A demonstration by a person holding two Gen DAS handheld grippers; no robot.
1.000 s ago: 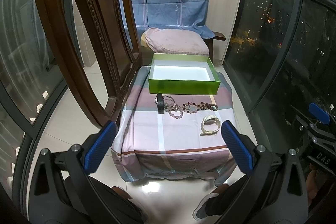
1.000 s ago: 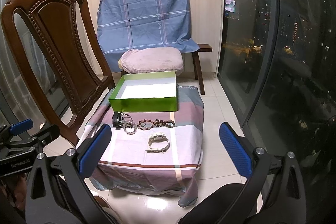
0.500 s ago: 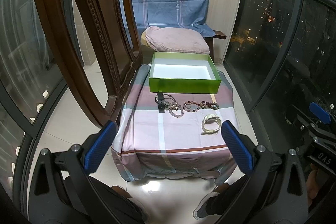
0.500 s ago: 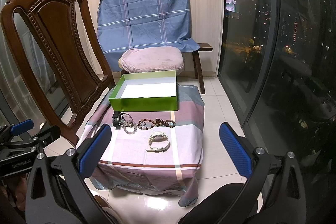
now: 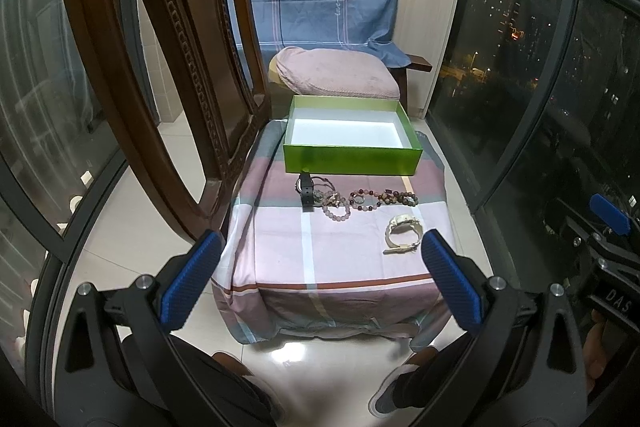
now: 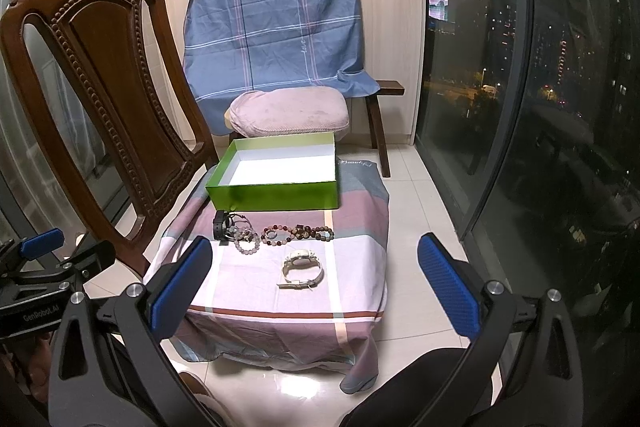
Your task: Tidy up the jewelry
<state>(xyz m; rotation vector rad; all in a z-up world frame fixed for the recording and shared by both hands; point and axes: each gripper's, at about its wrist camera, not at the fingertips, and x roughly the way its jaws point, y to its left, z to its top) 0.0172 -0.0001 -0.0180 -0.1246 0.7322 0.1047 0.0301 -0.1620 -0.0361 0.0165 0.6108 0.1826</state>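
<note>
Hovering short of the cloth-draped stool (image 5: 340, 259), we hold the left gripper (image 5: 316, 277) and right gripper (image 6: 314, 285) spread wide and empty, ready to approach; the glossy green box (image 5: 352, 157) sits at twelve o'clock, round bead bracelets (image 5: 362, 199) before it, cream watch (image 6: 301, 267) nearest, black watch (image 5: 306, 187) at eleven

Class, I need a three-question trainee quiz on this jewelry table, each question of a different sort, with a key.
1. True or false: the green box already holds jewelry.
2. Which piece lies nearest the table's front edge: A black watch, B white watch, C bead bracelets?
3. Fill in: both the left claw and the right claw are ____.

Key: 1 false; 2 B; 3 open.
</note>
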